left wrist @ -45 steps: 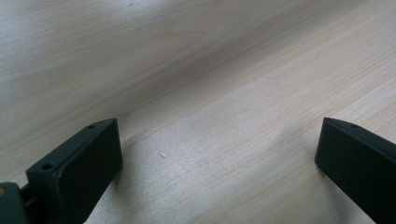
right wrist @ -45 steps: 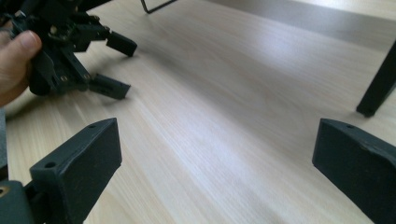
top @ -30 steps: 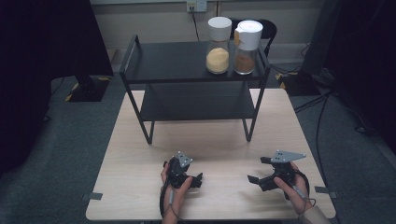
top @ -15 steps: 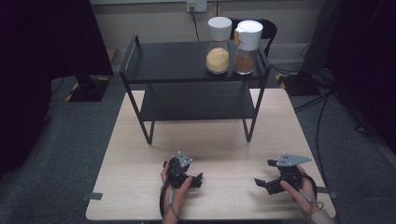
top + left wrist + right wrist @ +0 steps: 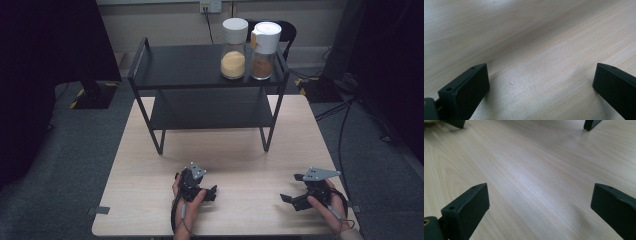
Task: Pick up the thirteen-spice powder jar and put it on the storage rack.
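We hold our left gripper point(image 5: 212, 192) and right gripper point(image 5: 291, 189) low over the table point(image 5: 240, 160), jaws spread wide, gripping nothing. Ahead of both, well apart, two jars point(image 5: 234, 48) stand on the black shelf rack point(image 5: 175, 67).

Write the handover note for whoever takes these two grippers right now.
Left gripper: jaws wide open, holding nothing, low over the pale wooden table near its front edge.
Right gripper: jaws wide open, holding nothing, near the table's front right corner.
Things: clear glass jar of yellow powder with a white lid and clear glass jar of brown powder with a white lid stand side by side at the right of the black metal two-tier shelf, top tier.
Done: nothing grasped.
Left: reaching and handling the jars.
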The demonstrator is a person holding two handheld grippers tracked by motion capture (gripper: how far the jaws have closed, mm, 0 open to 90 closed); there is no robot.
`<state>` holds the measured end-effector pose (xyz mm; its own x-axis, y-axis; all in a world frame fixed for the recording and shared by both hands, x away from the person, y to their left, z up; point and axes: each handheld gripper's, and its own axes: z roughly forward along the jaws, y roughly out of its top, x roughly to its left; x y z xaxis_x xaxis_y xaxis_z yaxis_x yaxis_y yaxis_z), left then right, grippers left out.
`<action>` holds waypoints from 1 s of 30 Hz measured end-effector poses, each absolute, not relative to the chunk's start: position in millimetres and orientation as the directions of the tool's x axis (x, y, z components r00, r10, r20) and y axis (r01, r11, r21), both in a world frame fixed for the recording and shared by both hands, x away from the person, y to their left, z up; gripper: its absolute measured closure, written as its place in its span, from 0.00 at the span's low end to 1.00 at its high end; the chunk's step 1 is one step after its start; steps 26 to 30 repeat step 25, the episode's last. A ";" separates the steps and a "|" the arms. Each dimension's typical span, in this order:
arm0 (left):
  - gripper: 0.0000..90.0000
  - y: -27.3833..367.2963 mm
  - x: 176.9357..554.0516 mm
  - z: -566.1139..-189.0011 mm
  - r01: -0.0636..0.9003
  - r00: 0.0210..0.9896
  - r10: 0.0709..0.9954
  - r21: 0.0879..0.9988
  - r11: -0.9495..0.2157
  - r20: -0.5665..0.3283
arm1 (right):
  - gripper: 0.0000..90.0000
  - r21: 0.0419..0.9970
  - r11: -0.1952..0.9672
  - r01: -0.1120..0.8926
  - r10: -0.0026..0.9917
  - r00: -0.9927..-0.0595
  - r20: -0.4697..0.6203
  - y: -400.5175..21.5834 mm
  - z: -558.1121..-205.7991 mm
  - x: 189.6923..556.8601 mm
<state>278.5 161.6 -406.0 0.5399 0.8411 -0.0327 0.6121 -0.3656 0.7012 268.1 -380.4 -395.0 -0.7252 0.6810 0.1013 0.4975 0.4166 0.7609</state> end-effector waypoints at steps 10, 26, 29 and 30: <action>0.00 161.6 278.5 -406.0 0.612 0.540 0.841 0.701 -0.365 -0.033 | 0.01 0.724 0.482 0.493 0.680 -0.732 0.046 -377.5 -394.2 264.9; 0.00 161.6 278.4 -406.1 0.612 0.540 0.841 0.701 -0.365 -0.033 | 0.00 0.698 0.521 0.492 0.684 -0.730 0.004 -373.0 -398.1 262.4; 0.00 161.6 278.4 -406.1 0.612 0.540 0.841 0.701 -0.365 -0.033 | 0.00 0.698 0.521 0.492 0.684 -0.730 0.004 -373.0 -398.1 262.4; 0.00 161.6 278.4 -406.1 0.612 0.540 0.841 0.701 -0.365 -0.033 | 0.00 0.698 0.521 0.492 0.684 -0.730 0.004 -373.0 -398.1 262.4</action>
